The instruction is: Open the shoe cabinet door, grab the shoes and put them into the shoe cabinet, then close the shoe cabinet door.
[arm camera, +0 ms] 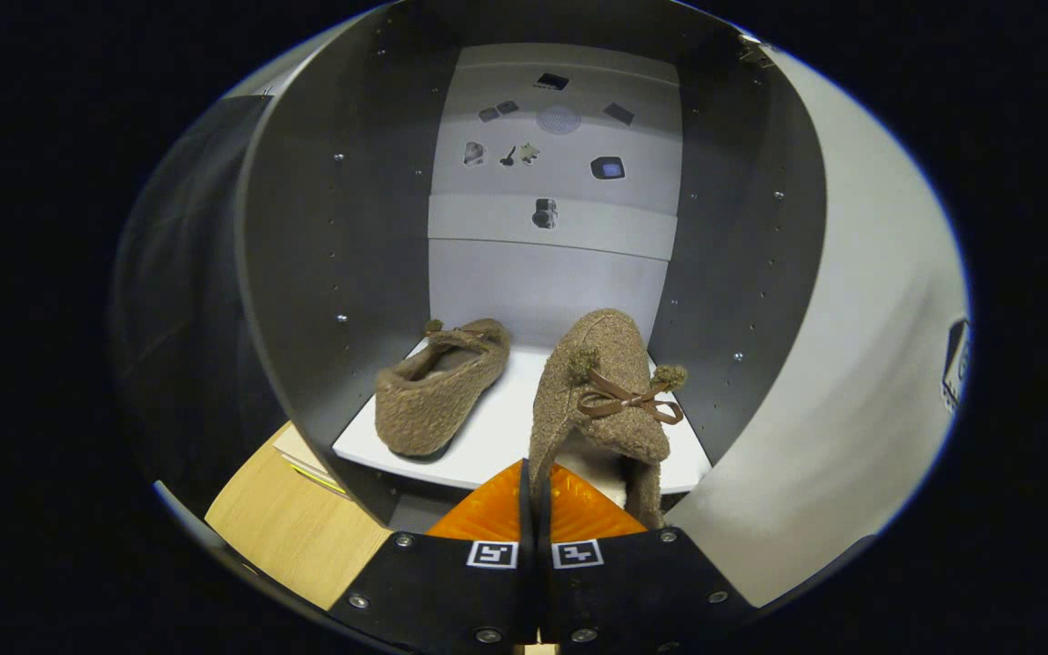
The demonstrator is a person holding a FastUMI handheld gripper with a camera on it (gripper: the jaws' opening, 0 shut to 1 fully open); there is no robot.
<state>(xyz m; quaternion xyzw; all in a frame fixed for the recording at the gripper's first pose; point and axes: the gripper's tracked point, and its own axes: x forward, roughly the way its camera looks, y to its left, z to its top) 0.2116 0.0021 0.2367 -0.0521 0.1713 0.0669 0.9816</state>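
While the first slipper (438, 387) lay on the white shelf (497, 437) ahead-left of the jaws, toe aimed at the back wall, the gripper (535, 509) pinched the second slipper (601, 409) by its heel rim, lengthwise, toe inward; that thin grip could have slipped, dropping it short.

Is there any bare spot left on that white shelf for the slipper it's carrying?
The gripper, shut on the held slipper, is over the shelf's bare right half, between the lying slipper and the cabinet's right wall. The left half is taken.
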